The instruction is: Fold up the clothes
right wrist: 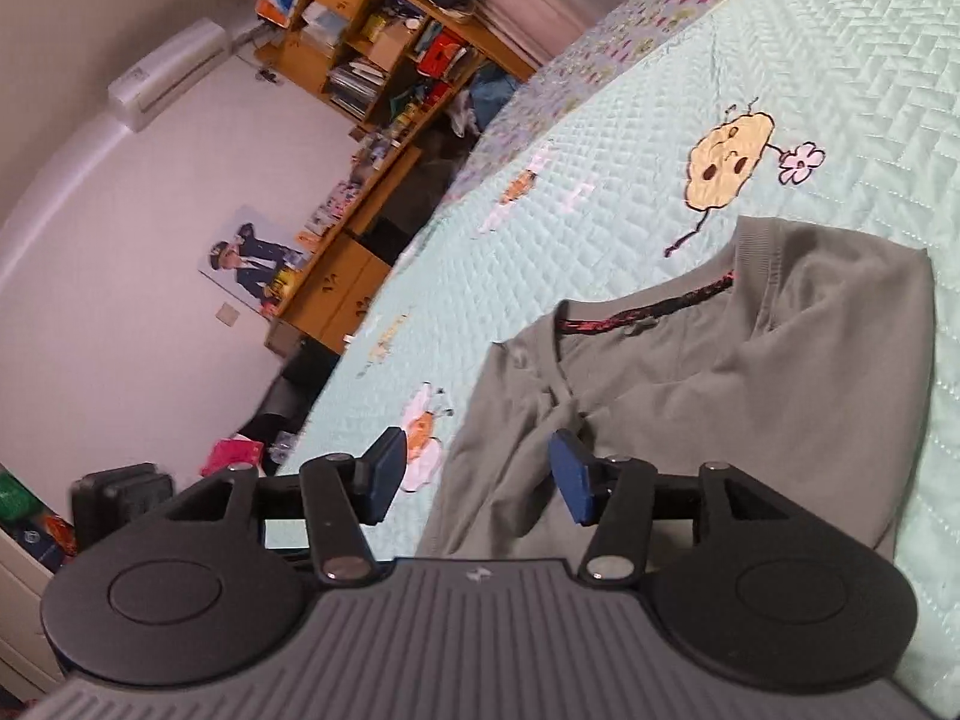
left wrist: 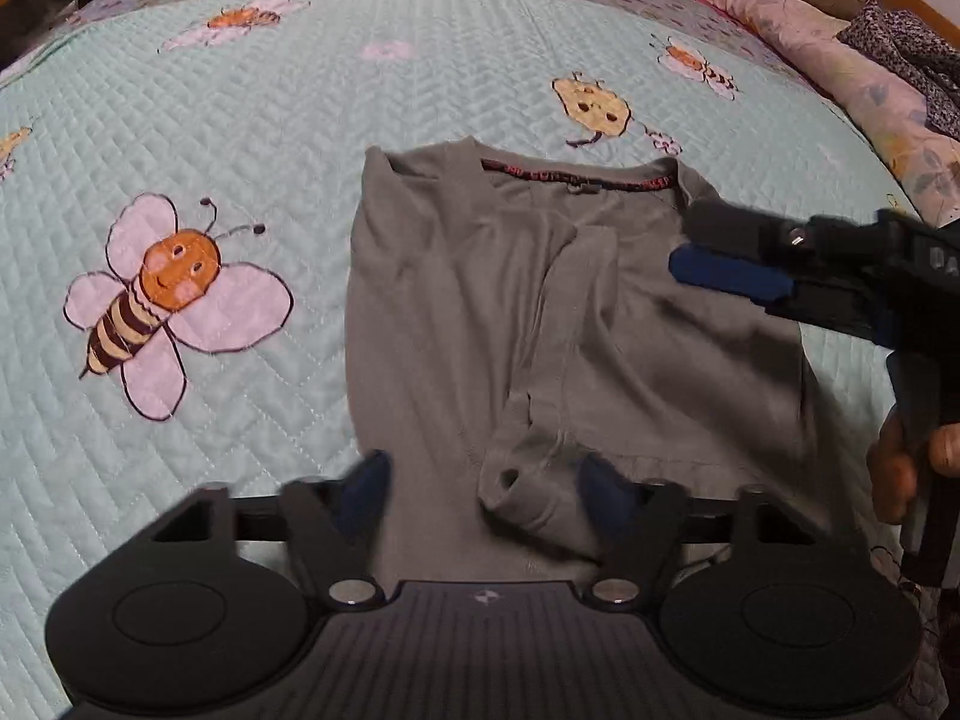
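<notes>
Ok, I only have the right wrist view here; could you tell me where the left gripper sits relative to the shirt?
Observer: The left gripper is at the grey shirt's near edge, its fingers apart around a sleeve cuff.
Operator: Thanks. Where is my right gripper?
Observer: The right gripper is open over the shoulder beside the collar.
Operator: Any more laundry?
Observer: Yes, other clothes lie on a floral pillow at the bed's far corner.
</notes>
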### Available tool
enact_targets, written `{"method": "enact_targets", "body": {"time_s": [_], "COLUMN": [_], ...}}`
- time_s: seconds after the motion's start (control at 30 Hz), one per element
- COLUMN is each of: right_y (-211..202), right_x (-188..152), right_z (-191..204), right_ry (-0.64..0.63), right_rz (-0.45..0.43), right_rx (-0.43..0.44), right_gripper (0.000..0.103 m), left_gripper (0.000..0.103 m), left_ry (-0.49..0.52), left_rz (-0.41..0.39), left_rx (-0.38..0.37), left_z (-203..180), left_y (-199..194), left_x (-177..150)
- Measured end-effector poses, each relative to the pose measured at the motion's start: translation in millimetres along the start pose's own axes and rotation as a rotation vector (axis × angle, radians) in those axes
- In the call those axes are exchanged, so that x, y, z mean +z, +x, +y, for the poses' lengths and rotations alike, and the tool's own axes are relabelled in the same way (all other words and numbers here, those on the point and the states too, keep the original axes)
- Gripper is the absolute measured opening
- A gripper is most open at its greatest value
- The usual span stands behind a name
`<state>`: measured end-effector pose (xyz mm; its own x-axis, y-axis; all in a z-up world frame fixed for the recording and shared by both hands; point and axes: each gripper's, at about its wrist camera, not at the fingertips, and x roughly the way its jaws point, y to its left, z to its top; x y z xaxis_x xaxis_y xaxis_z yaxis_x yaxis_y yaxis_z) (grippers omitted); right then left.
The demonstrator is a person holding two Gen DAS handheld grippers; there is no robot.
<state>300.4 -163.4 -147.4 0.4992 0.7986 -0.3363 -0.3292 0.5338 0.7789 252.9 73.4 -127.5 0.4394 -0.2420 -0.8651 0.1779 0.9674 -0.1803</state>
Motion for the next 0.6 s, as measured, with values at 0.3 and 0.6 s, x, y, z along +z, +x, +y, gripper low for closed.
{"method": "enact_targets", "body": {"time_s": [0.3, 0.6], "right_y": [-24, 21], "right_x": [-46, -107], "right_z": [44, 119], "right_ry": [-0.318, -0.863], "right_rz": [-0.011, 0.129], "right_rx": [-0.037, -0.181], "right_gripper": [0.067, 0.067], "left_gripper": [0.024, 0.064], "left_ry": [-0.045, -0.063], "left_rz": [0.008, -0.067], "left_rx": [-0.046, 0.061], "left_z": [5, 12], "left_y": [-5, -25], "left_x": [4, 14]}}
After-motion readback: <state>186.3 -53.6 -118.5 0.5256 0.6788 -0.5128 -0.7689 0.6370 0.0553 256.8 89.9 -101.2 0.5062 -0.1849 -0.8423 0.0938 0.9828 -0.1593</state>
